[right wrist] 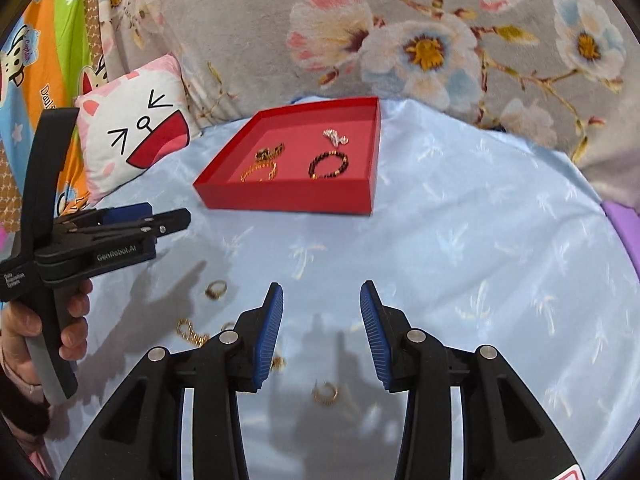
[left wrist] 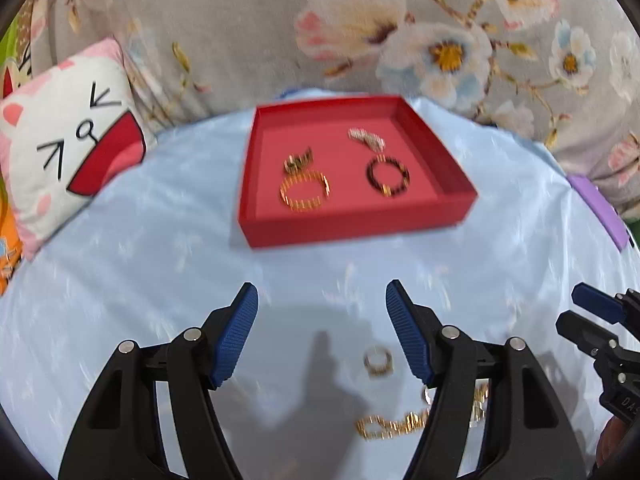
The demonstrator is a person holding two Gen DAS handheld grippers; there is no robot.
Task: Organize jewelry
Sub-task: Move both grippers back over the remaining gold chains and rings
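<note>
Pale blue satin cloth covers the work surface, with a floral grey fabric behind it and a cat-face cushion at the left. On the cloth sits a red tray holding a gold bracelet, a dark beaded bracelet, a gold clip and a sparkly silver piece.

Only the left wrist view shows the gold chain in full, lying loose on the cloth beside a gold ring. Only the right wrist view shows a second gold ring near its own fingers, and the person's hand gripping the handle of the left gripper.

Both grippers angle down toward the cloth. The left gripper's jaws stand spread wide and empty; the right gripper is parted too, more narrowly, pinching nothing.
</note>
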